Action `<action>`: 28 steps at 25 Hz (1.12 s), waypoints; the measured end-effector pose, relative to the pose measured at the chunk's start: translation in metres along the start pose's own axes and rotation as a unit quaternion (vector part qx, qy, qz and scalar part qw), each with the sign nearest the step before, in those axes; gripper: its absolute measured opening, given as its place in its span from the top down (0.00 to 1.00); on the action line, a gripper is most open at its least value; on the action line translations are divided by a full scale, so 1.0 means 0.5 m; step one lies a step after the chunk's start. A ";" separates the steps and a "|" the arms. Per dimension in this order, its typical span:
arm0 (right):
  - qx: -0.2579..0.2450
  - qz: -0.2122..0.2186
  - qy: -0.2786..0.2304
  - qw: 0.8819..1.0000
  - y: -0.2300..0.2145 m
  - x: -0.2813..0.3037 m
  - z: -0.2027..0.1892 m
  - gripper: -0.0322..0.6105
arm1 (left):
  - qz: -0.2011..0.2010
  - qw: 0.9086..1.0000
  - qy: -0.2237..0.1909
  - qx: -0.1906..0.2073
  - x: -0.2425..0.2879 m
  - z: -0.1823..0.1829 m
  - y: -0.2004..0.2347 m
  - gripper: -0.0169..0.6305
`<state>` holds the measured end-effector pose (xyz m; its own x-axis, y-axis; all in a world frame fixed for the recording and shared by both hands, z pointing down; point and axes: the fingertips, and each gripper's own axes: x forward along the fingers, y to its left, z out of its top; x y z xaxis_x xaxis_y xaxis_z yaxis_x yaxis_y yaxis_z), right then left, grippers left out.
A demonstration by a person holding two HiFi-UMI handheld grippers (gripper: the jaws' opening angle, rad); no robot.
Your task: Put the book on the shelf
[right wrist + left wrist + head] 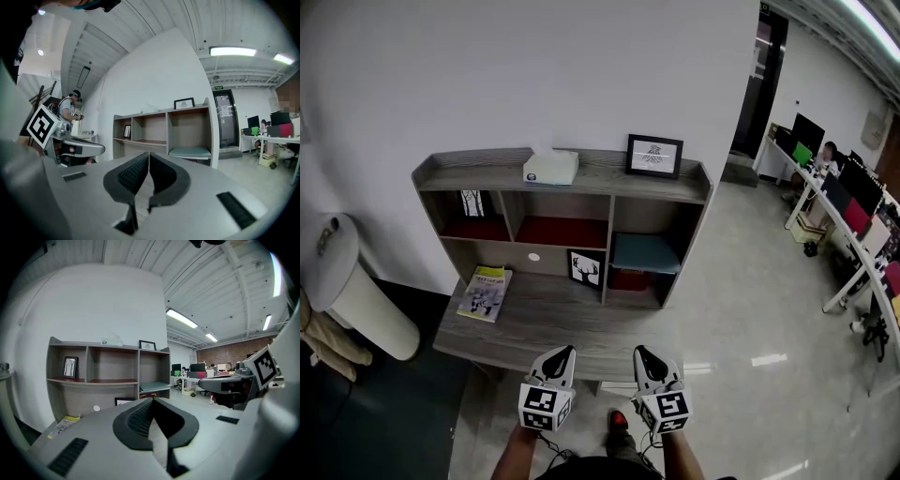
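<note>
The book, thin with a yellow-green cover, lies flat on the left of the grey desk surface of the wooden shelf unit. In the left gripper view the book shows low at the left, below the shelf compartments. My left gripper and right gripper hover side by side over the desk's front edge, well short of the book. Both point at the shelf. The left gripper's jaws meet with nothing between them. The right gripper's jaws are likewise shut and empty.
A tissue box and a framed picture stand on the shelf top. A deer picture leans at the desk's back, and a teal item fills the right compartment. A white bin stands left; office desks lie far right.
</note>
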<state>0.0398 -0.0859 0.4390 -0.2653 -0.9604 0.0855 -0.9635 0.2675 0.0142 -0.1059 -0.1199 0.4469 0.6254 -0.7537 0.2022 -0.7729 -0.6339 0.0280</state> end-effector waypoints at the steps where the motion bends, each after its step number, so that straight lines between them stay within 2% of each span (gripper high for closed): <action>1: -0.002 -0.005 0.003 1.000 0.008 -0.010 -0.004 0.90 | -0.003 1.000 0.000 0.000 -0.010 -0.002 -0.002 0.96; 13: -0.026 -0.025 0.010 0.999 0.093 -0.142 -0.030 0.91 | -0.025 1.000 0.004 0.007 -0.132 -0.030 -0.051 0.96; 20: -0.016 -0.024 0.012 1.000 0.126 -0.162 -0.045 0.91 | -0.024 1.000 0.011 0.010 -0.171 -0.044 -0.051 0.96; 28: -0.007 -0.034 0.001 0.999 0.121 -0.162 -0.027 0.91 | -0.025 1.000 0.005 0.010 -0.178 -0.036 -0.048 0.96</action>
<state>0.0037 0.0091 0.4463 -0.1982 -0.9764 0.0855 -0.9788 0.2018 0.0350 -0.1448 -0.0344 0.4459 0.6626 -0.7186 0.2111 -0.7377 -0.6749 0.0182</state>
